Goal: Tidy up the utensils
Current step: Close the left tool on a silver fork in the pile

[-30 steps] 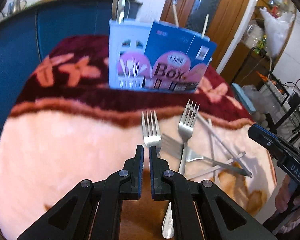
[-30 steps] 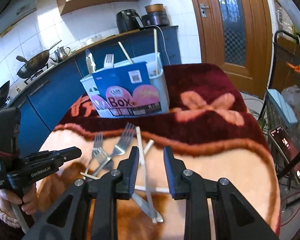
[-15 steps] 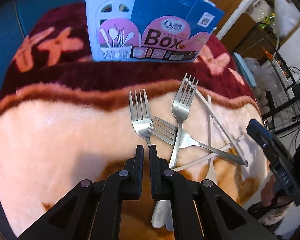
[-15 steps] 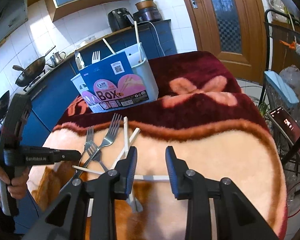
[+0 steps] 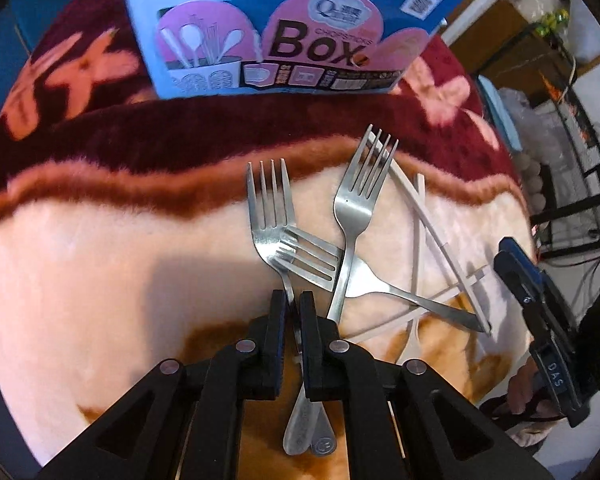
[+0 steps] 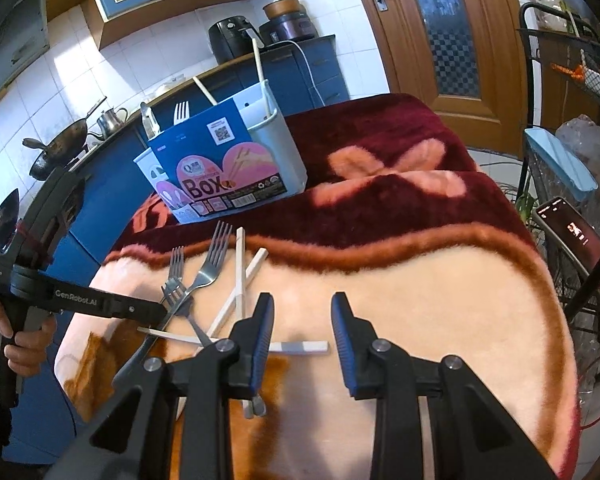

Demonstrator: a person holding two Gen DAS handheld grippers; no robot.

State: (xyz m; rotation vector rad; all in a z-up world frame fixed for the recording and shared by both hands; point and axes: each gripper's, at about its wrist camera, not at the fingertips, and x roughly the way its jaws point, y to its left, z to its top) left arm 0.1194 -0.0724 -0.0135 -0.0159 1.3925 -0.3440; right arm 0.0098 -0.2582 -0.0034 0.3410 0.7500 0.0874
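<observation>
Now left gripper (image 5: 292, 300) clenched on leftmost fork (image 5: 270, 216) handle; right gripper (image 6: 302, 316) released above chopstick (image 6: 300, 347).

Left wrist cam: steep downward look, close over the fork pile (image 5: 324, 256). Right wrist cam: shallower tilt, further back, facing the far counter. Both views share the forks, white chopsticks (image 6: 240, 276), utensil box (image 5: 284, 28) and blanket (image 6: 440, 288).
</observation>
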